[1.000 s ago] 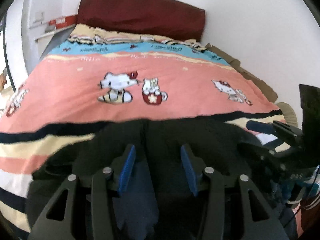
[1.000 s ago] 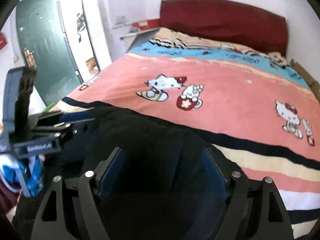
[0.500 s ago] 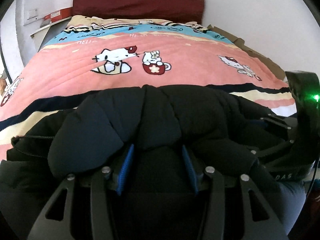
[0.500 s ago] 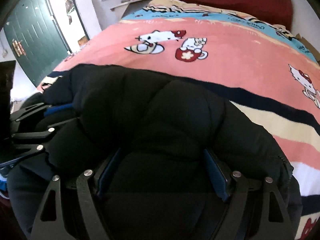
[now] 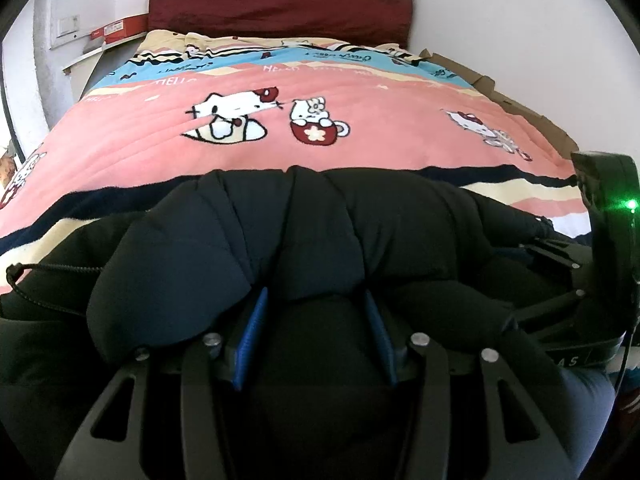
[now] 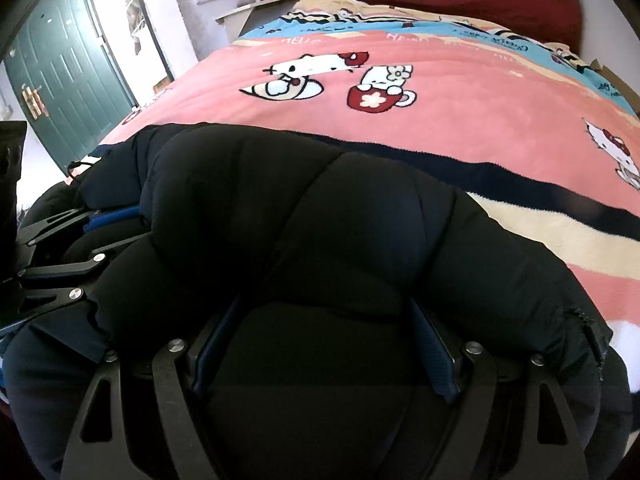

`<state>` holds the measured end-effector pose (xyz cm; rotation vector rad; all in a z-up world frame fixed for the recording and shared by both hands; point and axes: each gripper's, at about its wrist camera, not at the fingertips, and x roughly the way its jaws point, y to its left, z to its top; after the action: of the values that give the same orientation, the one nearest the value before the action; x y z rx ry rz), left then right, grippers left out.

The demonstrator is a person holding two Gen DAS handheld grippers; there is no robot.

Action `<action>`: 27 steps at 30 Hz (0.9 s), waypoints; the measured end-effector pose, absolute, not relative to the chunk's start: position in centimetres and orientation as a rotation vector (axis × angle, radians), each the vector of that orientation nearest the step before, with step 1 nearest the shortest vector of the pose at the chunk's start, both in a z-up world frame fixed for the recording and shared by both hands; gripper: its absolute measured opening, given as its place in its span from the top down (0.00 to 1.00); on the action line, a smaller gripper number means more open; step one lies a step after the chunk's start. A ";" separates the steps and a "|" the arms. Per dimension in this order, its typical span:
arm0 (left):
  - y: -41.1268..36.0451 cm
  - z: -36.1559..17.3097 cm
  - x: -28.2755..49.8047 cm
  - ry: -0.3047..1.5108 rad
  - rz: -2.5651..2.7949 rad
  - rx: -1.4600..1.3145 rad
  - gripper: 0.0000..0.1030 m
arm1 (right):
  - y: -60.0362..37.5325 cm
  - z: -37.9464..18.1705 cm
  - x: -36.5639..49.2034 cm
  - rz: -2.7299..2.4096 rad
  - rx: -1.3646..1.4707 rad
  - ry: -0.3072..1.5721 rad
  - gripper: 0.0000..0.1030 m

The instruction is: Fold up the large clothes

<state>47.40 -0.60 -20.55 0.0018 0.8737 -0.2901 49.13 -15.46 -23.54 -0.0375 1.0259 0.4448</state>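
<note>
A black puffer jacket (image 5: 320,232) lies bunched across the near end of the bed, a thick fold of it bulging over both sets of fingers. My left gripper (image 5: 316,320) is shut on that fold, its blue pads (image 5: 254,328) pressed into the padding. To the right, my right gripper (image 6: 322,340) stands wider and is shut on a fatter roll of the same jacket (image 6: 300,208). In the left wrist view the right tool's body (image 5: 612,240) shows a green light. A black drawstring (image 5: 48,270) trails from the jacket at the left.
A pink cartoon-cat blanket (image 5: 360,92) covers the bed, with a dark red headboard (image 5: 280,4) against the white wall. A green door (image 6: 68,76) and a white shelf (image 6: 256,6) stand left of the bed. Brown cardboard (image 5: 500,96) lines the bed's right side.
Both grippers came down with the jacket. It hung dark and low before them a second ago and now rests puffed up on the blanket's near end. The jaws kept their width.
</note>
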 end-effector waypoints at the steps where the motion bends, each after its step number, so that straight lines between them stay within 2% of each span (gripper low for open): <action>1: -0.6 -20.6 47.4 0.874 -0.290 0.003 0.55 | -15.5 -23.7 49.2 0.445 -0.035 1.025 0.22; 20: -0.9 -21.6 47.8 0.884 -0.266 0.029 0.55 | -15.5 -24.7 49.5 0.442 -0.007 1.025 0.22; 27: -1.6 -19.0 47.2 0.915 -0.221 0.102 0.53 | -15.3 -22.6 48.9 0.415 -0.061 1.035 0.23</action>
<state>47.23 -1.63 -18.99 0.1021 0.9150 -0.2213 48.93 -15.28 -22.58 -0.0612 1.0346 0.4153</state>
